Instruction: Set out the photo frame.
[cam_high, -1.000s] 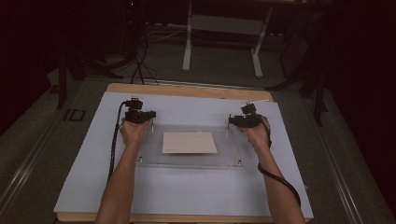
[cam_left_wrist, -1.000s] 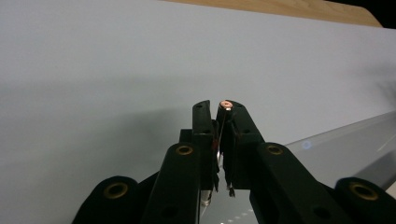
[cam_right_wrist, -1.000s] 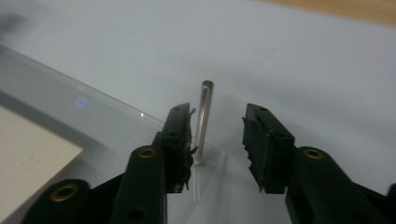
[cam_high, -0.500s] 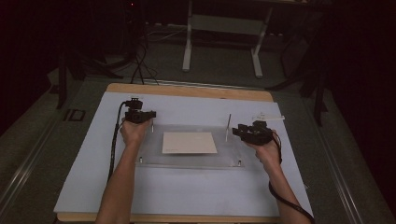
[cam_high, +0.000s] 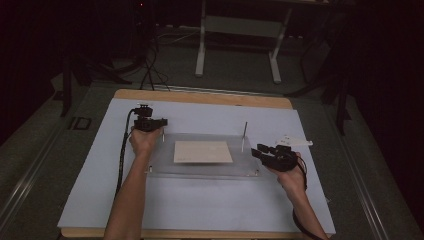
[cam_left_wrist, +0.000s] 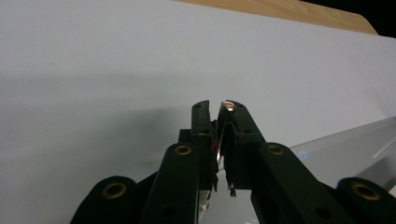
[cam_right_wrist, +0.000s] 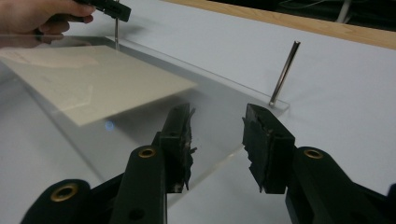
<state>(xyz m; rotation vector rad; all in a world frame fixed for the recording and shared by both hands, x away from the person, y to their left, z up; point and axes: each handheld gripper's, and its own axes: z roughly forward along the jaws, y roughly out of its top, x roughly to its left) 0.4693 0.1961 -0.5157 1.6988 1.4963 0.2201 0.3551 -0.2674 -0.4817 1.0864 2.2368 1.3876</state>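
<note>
Clear acrylic forms the plate (cam_high: 165, 167) that lies flat on a pale sheet (cam_high: 200, 210) over the wooden table (cam_high: 200, 97), with a cream card (cam_high: 203, 151) resting at its middle.

Two thin metal pins mark the plate's far corners. Seen from above, the left pin (cam_high: 162, 134) stands at about ten o'clock from the card, the right pin (cam_high: 244, 136) at about two o'clock. The right pin stands free and upright, its foot at the plate's corner.

Left gripper (cam_high: 150, 122) sits over the ten o'clock corner, a hand (cam_high: 145, 141) behind it and a black cable (cam_high: 121, 155) trailing back along the forearm. In the left gripper view its jaws are drawn together on the left pin (cam_left_wrist: 223, 135) — the pin's round top shows just above the fingertips, and the shaft runs down between the pads. The plate's edge (cam_left_wrist: 355, 140) shows at four o'clock in that view.

Right gripper (cam_high: 261, 150) lies at about three o'clock from the card, just beside the plate's right edge and near the right pin, not touching it. In the right gripper view its jaws stand well apart with nothing between them — the plate's near corner (cam_right_wrist: 219, 154) lies below the gap, and the right pin (cam_right_wrist: 284, 73) rises at one o'clock beyond them. The card (cam_right_wrist: 93, 84) spreads at ten o'clock in that view, and the left gripper (cam_right_wrist: 109, 8) clamps the left pin (cam_right_wrist: 116, 32) at the far corner.
</note>
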